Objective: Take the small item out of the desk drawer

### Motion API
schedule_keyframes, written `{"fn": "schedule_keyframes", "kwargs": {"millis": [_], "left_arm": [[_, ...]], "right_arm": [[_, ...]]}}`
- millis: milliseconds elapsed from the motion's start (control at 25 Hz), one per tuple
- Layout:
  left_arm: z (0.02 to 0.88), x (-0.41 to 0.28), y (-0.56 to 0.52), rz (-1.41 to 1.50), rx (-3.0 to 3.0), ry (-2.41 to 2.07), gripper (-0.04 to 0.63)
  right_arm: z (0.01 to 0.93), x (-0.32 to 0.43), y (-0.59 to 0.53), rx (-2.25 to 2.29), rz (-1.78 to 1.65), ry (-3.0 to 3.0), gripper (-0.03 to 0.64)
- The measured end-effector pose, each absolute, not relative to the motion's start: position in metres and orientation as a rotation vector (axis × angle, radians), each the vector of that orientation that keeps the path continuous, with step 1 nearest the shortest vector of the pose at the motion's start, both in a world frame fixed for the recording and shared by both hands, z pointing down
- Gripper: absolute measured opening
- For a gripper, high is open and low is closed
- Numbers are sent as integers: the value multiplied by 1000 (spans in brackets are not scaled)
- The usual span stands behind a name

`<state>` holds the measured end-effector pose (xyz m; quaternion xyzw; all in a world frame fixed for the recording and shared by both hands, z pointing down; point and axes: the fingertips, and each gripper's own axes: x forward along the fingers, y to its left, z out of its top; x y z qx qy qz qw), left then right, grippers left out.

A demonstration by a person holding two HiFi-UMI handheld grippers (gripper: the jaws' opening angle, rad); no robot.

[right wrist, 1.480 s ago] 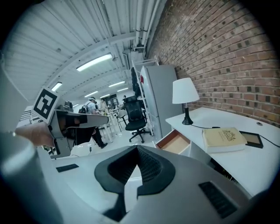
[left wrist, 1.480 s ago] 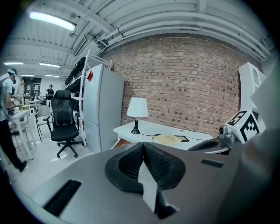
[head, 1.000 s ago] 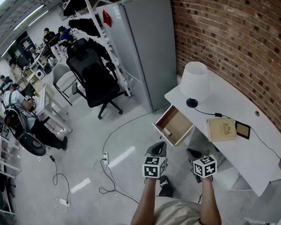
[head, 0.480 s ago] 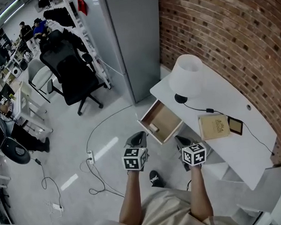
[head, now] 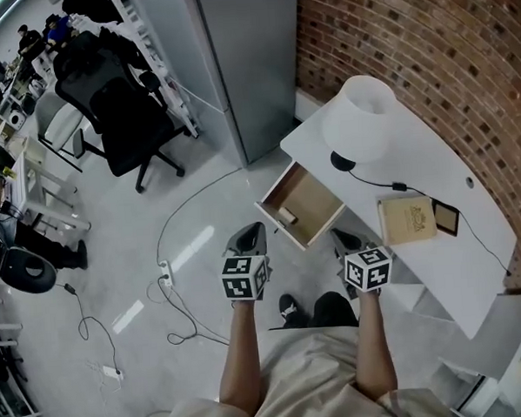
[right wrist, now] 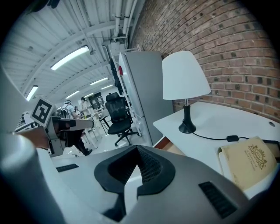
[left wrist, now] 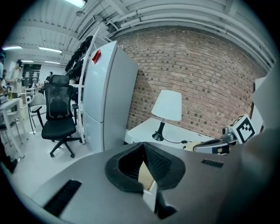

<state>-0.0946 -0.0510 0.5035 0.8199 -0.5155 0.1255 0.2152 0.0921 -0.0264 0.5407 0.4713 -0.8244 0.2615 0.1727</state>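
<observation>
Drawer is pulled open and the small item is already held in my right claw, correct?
Not quite. The drawer is pulled open, but the small item lies inside it, as the head view shows; the right claw is shut with nothing in it.

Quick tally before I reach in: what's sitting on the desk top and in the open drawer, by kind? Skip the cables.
Lamp: 1
Book: 1
Dark flat device beside the book: 1
Small item in the drawer: 1
Total: 4
</observation>
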Motion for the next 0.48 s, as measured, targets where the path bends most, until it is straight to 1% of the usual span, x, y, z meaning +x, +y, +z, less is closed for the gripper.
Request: {"fn": "schedule_keyframes", "kwargs": {"millis": [280,480], "left_arm": [[526,-88,-54,363,2249,-1396,17],[532,-96,-68,363,2220,-1424,17]], "right_arm": [[562,99,-28,1332,777,-2296,25],[568,91,-52,1289,768,-2306,25]]}}
